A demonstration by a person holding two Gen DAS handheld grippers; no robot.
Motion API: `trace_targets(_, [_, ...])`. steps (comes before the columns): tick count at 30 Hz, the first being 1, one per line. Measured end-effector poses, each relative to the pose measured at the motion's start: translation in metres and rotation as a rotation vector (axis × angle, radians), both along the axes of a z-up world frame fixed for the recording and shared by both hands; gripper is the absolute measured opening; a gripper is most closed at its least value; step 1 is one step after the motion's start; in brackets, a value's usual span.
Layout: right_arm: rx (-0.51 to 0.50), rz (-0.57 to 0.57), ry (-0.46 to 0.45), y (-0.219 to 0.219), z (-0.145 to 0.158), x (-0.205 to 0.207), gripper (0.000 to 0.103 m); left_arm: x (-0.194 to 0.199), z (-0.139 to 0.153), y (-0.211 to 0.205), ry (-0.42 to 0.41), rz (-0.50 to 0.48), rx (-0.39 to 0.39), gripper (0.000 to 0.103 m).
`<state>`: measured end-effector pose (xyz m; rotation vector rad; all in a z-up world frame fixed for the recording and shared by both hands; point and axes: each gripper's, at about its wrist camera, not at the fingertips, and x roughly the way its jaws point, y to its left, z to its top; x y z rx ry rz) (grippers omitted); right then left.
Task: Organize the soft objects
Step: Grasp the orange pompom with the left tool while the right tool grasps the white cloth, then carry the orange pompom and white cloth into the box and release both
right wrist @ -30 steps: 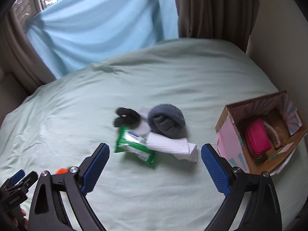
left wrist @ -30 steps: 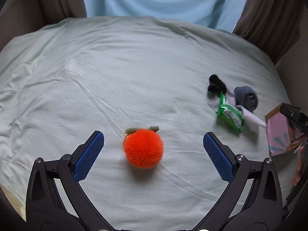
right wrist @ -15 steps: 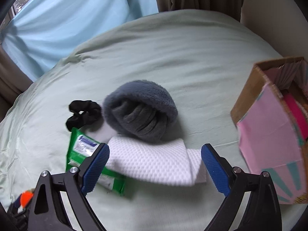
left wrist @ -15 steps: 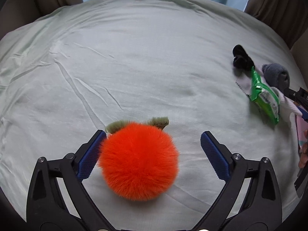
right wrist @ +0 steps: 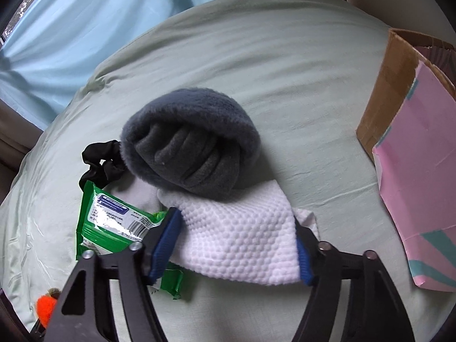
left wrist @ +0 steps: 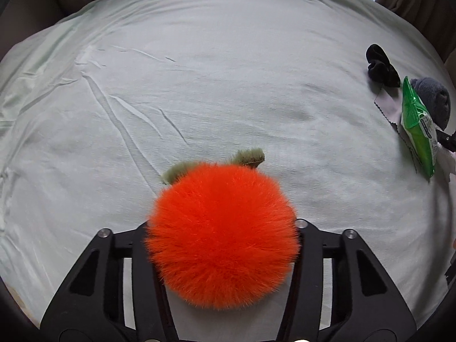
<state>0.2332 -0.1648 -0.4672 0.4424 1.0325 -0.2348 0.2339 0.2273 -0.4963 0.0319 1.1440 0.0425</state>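
Note:
In the left wrist view my left gripper is shut on a fluffy orange pompom with two green leaves; the fur hides the fingertips. In the right wrist view my right gripper is shut on a folded white textured cloth lying on the bed. A rolled grey fuzzy sock lies just beyond the cloth and overlaps its far edge. A green wipes packet lies under the left finger, and a black scrunchie lies beyond the packet. The pompom also shows at the lower left of the right wrist view.
A pale green bedsheet covers the bed. A pink cardboard box stands open on the bed's right side. Brown curtains and a light blue curtain hang behind the bed. The sock pile shows at the far right of the left wrist view.
Both grippers moved forward and closed: the left onto the orange pompom, the right onto the white cloth. Both were open earlier.

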Motion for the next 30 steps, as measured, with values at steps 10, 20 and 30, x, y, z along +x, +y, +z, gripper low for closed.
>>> trace_targets(10, [-0.03, 0.011, 0.006, 0.0, 0.001, -0.003, 0.029, 0.006, 0.006, 0.008, -0.019, -0.011, -0.033, 0.031])
trace_targets(20, [-0.028, 0.006, -0.025, 0.004, 0.02, -0.01, 0.022, -0.001, 0.037, 0.006, -0.076, -0.024, -0.043, 0.031])
trace_targets(30, [-0.054, 0.039, -0.104, 0.014, 0.074, -0.047, 0.022, -0.024, 0.091, 0.005, -0.168, -0.037, -0.06, 0.031])
